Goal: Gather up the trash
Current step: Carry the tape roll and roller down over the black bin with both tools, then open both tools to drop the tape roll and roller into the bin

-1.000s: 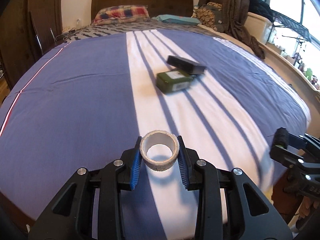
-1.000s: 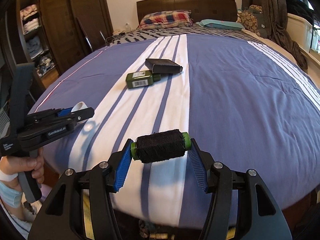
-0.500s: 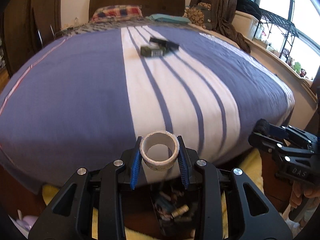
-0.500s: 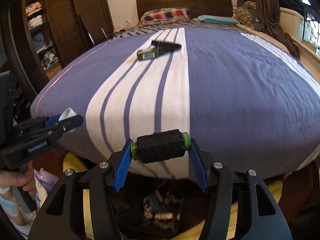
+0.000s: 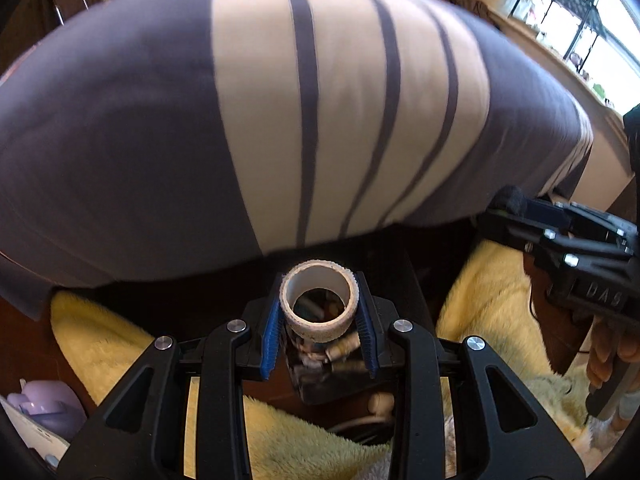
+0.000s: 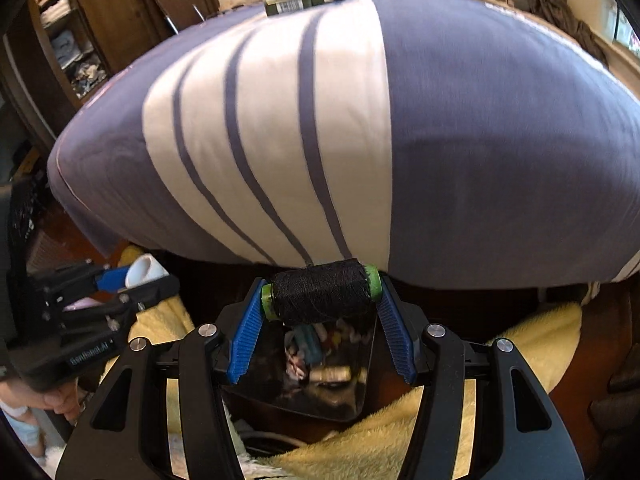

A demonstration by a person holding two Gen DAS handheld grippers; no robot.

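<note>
White tape roll [image 5: 319, 305] clamped in left gripper [image 5: 319, 322], black thread spool with green ends [image 6: 321, 291] in right gripper [image 6: 320, 312]; both moved off striped bedspread [image 6: 360, 120], now over dark floor bin [image 6: 304, 376]. Release seems next.

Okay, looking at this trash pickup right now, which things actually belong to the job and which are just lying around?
Part of the job:
- tape roll, held by the left gripper
- black thread spool, held by the right gripper
- trash bin below both, already holding scraps
- green bottle on the bed, probably next

Just lying about:
- striped bedspread
- yellow blanket
- wooden shelves
</note>
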